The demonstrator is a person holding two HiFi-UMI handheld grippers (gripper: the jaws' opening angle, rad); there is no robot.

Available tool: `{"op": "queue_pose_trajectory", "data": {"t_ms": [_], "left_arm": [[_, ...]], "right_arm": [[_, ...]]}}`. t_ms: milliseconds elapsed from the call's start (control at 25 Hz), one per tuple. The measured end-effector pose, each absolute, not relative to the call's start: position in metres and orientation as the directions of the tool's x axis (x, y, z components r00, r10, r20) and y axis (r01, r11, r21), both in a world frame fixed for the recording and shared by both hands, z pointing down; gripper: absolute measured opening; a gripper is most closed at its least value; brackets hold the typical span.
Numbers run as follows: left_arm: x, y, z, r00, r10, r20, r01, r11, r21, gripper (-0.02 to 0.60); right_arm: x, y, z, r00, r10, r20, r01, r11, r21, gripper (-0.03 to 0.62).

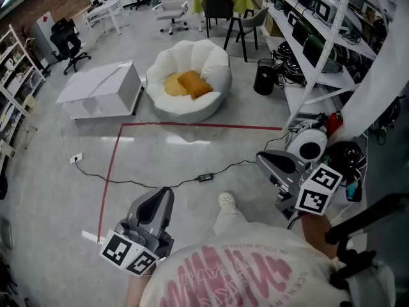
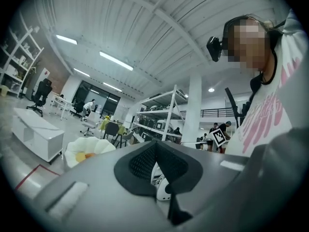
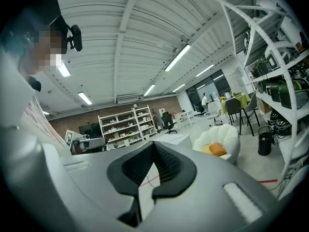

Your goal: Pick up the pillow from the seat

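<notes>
The left gripper (image 1: pixel 165 200) is held low before the person's white shirt (image 1: pixel 255 267), roughly level, its nose aimed up the floor and slightly rightward. Its jaws are pressed together with nothing between them, as the left gripper view confirms. The orange pillow (image 1: pixel 193 83) lies well apart from these fingertips, far ahead across the grey floor (image 1: pixel 57 190) and a little left of the line they point along. It rests in the hollow of the white petal-shaped seat (image 1: pixel 214 59), touching a yellow cushion (image 1: pixel 171 86) on its left. A red tape line (image 1: pixel 192 126) and a black cable (image 1: pixel 160 185) run across the floor between the fingertips and the seat. A white shoe (image 1: pixel 226 201) shows just beside and between the two grippers. The right gripper (image 1: pixel 265 160) is held higher in the head view, near the shelving (image 1: pixel 319 50), tipped very slightly down and aimed leftward. Its jaws are likewise closed on nothing. The pillow sits far ahead of them, off to their right.
</notes>
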State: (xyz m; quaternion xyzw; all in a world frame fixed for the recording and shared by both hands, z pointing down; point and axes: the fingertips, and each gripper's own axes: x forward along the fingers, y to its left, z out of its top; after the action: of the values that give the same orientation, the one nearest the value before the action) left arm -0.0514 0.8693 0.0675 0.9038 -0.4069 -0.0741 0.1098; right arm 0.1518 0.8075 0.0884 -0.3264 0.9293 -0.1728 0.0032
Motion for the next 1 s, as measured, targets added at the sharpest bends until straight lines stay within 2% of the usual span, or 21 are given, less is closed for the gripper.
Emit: {"op": "queue_pose_trajectory", "data": {"t_ms": [1000], "left_arm": [[-0.033,0.643,0.087,0.537,-0.844,-0.008,-0.794,-0.509,0.334,0.017]], "right_arm": [[0.163,0.55,0.108,-0.841,-0.528,0.119,-0.531,0.762,-0.37,0.006]]}}
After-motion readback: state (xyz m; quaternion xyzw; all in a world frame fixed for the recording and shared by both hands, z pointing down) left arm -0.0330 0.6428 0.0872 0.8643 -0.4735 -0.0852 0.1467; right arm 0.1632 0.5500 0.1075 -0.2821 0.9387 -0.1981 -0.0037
